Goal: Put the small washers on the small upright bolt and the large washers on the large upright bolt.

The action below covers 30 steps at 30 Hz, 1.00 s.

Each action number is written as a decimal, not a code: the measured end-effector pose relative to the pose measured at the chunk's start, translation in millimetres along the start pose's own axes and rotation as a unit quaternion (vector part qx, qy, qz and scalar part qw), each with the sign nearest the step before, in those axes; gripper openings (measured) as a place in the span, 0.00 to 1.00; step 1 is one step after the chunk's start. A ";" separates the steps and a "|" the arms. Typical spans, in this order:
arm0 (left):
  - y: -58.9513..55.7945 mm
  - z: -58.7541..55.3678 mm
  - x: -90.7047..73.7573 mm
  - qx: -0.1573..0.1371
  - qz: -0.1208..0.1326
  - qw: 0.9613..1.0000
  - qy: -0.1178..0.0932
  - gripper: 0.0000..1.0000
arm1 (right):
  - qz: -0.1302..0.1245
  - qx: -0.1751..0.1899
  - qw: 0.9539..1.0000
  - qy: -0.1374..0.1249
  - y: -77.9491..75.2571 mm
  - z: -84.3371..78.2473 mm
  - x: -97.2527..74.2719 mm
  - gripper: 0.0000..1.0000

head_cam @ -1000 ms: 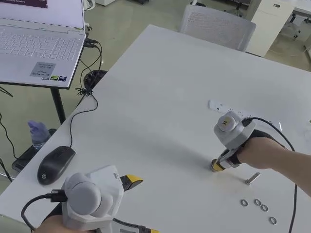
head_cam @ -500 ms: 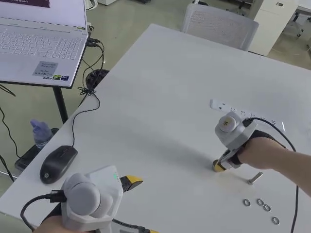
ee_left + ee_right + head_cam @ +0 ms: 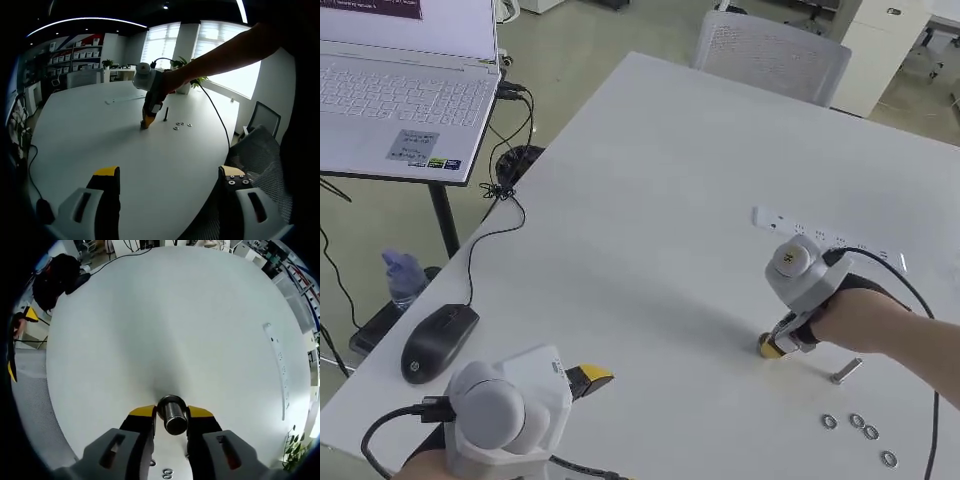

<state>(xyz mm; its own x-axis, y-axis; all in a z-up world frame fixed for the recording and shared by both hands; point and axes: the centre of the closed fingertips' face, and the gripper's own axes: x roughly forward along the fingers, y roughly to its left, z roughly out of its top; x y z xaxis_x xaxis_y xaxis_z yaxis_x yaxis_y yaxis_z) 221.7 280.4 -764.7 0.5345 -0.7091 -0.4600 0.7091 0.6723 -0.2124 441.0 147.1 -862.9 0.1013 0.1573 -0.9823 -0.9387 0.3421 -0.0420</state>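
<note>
Nearest, at the near left edge of the white surface [image 3: 650, 200]: left gripper [image 3: 169, 174], fingers spread wide, nothing between them, held just above the surface. Just left of it, by the same edge: a black mouse [image 3: 438, 340], cable trailing off the far side.

At near right: four washers [image 3: 860, 428] lying flat in a loose row, apart from both bolts. Sizes not distinguishable.

Slightly beyond the washers: small bolt [image 3: 844, 371], free on the surface, just right of the right gripper. Reads as upright in the left gripper view; lean not certain from the head view.

Left of the small bolt: right gripper [image 3: 772, 347], held in a hand [image 3: 855, 315], pointed steeply down with its tips at the surface. Fingers closed narrowly on the large bolt [image 3: 172, 419], seen end-on between the yellow tips in the right gripper view. Contact between bolt and surface not confirmable. No washer on either bolt.

Further back on the right: a white power strip [image 3: 820, 235] lying flat, well clear of the work.

Far left, off the surface: an open laptop [image 3: 400, 95] on a separate stand. At the far edge: a grey mesh chair [image 3: 770, 55].
</note>
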 end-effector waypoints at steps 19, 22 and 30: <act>0.0 7.5 6.8 0.000 -0.002 1.000 -0.005 0.81 | 0.016 -0.009 1.000 -0.006 -0.8 1.7 -3.3 0.34; -2.3 7.2 6.3 0.002 -0.003 1.000 -0.002 0.80 | 0.017 -0.008 1.000 -0.009 -1.8 2.2 -6.1 0.34; -6.4 10.1 6.9 0.005 -0.002 1.000 -0.001 0.80 | 0.015 -0.014 1.000 -0.018 -2.2 4.2 -19.5 0.36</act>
<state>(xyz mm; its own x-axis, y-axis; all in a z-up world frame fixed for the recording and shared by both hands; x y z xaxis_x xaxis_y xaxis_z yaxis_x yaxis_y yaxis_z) 225.4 269.0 -757.8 0.5331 -0.7118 -0.4574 0.7154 0.6678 -0.2054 442.5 147.1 -842.9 0.0855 0.2010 -0.9759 -0.9503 0.3106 -0.0193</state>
